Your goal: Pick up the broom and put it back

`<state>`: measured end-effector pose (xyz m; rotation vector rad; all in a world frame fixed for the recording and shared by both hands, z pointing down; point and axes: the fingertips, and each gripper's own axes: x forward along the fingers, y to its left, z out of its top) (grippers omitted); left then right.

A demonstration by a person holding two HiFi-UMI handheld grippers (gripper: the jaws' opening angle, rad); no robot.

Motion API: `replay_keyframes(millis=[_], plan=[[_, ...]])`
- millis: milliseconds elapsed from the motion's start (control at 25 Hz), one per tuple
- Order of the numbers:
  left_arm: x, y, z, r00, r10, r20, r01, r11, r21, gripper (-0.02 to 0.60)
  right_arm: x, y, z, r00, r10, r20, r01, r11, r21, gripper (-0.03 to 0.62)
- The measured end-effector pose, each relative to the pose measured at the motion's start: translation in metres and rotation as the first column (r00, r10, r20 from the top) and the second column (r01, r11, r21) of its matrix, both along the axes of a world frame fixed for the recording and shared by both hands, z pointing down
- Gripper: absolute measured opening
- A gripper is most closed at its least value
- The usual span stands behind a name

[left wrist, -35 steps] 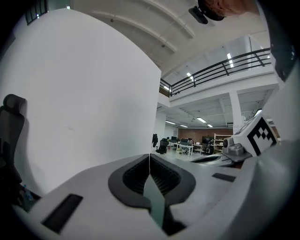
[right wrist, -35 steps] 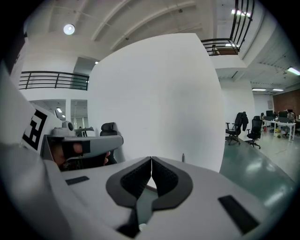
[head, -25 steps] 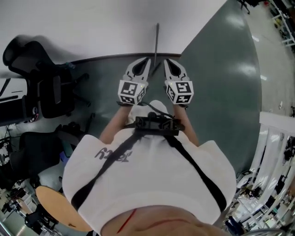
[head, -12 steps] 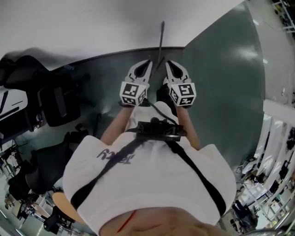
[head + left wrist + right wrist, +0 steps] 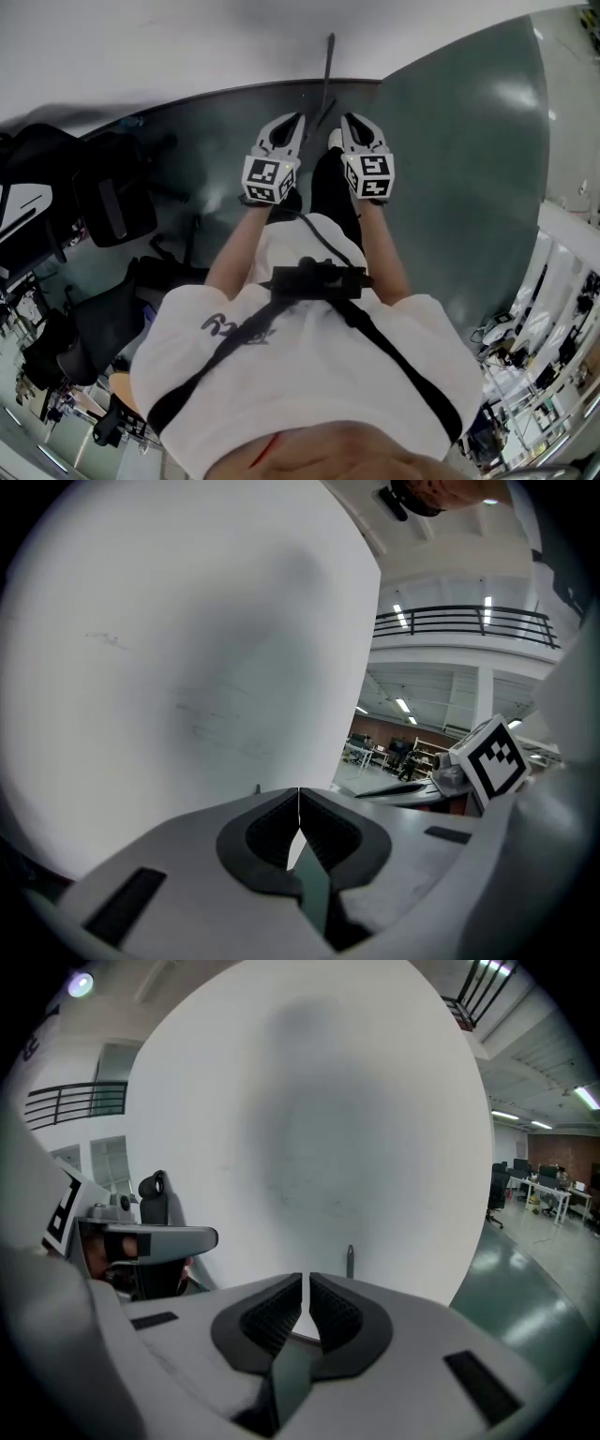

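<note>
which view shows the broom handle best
The head view: there the broom handle shows along most of its length, a thin dark stick standing against the white wall. The right gripper view shows only its short top end in front of that wall. The left gripper view shows mostly wall and no clear handle.

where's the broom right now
In the head view the broom handle stands against the white wall at top centre, just beyond the gap between the left gripper and right gripper.
</note>
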<state>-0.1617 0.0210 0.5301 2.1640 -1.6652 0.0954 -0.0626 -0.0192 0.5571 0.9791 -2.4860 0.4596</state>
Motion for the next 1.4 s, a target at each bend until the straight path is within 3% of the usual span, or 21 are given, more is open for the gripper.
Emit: replay_keyframes(millis=[320, 760, 840, 1120, 1400], plan=[[0.006, -0.047, 0.052, 1.000, -0.010, 0.007, 0.010, 0.998, -0.056, 0.012, 0.009, -0.047, 0.077, 0.999, 0.018, -0.047, -0.022, 0.995, -0.096, 0.006], [-0.014, -0.085, 0.141, 0.999, -0.042, 0.008, 0.043, 0.991, -0.124, 0.012, -0.019, -0.101, 0.181, 0.997, 0.005, -0.082, -0.018, 0.988, -0.152, 0.009], [-0.016, -0.089, 0.157, 0.999, -0.040, 0.008, 0.041, 0.989, -0.140, 0.014, -0.026, -0.112, 0.198, 0.996, -0.014, -0.093, -0.001, 0.988, -0.154, 0.060], [-0.024, -0.104, 0.197, 0.998, -0.063, 0.002, 0.063, 0.983, -0.171, 0.012, -0.048, -0.148, 0.245, 0.992, -0.054, -0.114, 0.034, 0.985, -0.170, 0.122], [-0.029, -0.114, 0.208, 0.995, -0.098, -0.019, 0.094, 0.982, -0.166, 0.012, -0.068, -0.173, 0.278, 0.992, -0.059, -0.112, 0.042, 0.989, -0.144, 0.178]])
